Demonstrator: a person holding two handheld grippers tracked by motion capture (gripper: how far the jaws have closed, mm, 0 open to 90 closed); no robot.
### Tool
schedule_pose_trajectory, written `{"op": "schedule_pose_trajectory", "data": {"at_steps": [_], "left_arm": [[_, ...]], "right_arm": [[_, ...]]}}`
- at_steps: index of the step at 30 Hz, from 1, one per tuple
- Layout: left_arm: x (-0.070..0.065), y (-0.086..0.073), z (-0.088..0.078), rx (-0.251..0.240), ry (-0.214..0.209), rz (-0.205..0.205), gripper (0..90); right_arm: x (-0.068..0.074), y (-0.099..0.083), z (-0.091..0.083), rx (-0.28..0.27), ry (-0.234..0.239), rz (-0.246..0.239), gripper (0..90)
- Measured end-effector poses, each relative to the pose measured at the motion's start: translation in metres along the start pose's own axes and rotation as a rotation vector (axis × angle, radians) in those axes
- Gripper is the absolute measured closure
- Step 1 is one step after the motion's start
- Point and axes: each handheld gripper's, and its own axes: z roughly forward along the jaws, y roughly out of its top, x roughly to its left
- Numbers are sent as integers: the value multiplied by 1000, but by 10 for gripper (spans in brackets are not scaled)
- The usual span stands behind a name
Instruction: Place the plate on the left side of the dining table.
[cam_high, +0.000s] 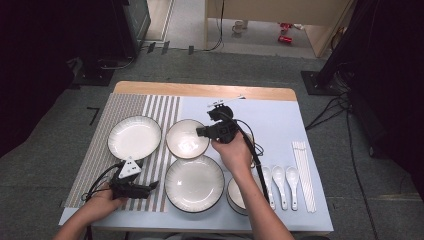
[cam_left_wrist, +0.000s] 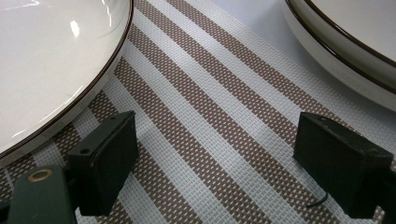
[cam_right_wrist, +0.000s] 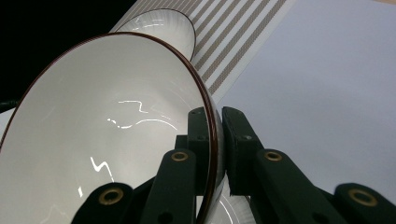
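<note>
My right gripper (cam_high: 202, 131) is shut on the rim of a white bowl with a dark brown edge (cam_high: 187, 139), at the middle of the table. In the right gripper view the bowl (cam_right_wrist: 107, 130) is tilted, and the jaws of the right gripper (cam_right_wrist: 219, 126) pinch its rim, one pad inside and one outside. My left gripper (cam_high: 152, 186) rests low on the striped placemat (cam_high: 165, 110) near the front left, pointing right. In its own view the left gripper (cam_left_wrist: 217, 140) stands open over the striped placemat (cam_left_wrist: 210, 93) with nothing between the pads.
A white plate (cam_high: 134, 137) lies at the left and a larger plate (cam_high: 194, 182) at the front centre. A small bowl (cam_high: 236, 195) sits partly under the right forearm. Three white spoons (cam_high: 280, 180) and white sticks (cam_high: 304, 175) lie on the pale blue mat (cam_high: 280, 120).
</note>
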Motion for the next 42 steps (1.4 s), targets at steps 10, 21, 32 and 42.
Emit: {"op": "schedule_pose_trajectory", "data": {"at_steps": [10, 21, 32, 42], "left_arm": [[0, 0, 0, 0, 1, 0, 137], [0, 0, 0, 0, 1, 1, 137], [0, 0, 0, 1, 0, 1, 136], [0, 0, 0, 1, 0, 1, 137]], "right_arm": [[6, 12, 10, 5, -14, -7, 828], [9, 20, 25, -12, -34, 7, 827], [10, 29, 42, 1, -46, 21, 828], [5, 30, 55, 2, -59, 60, 828]]}}
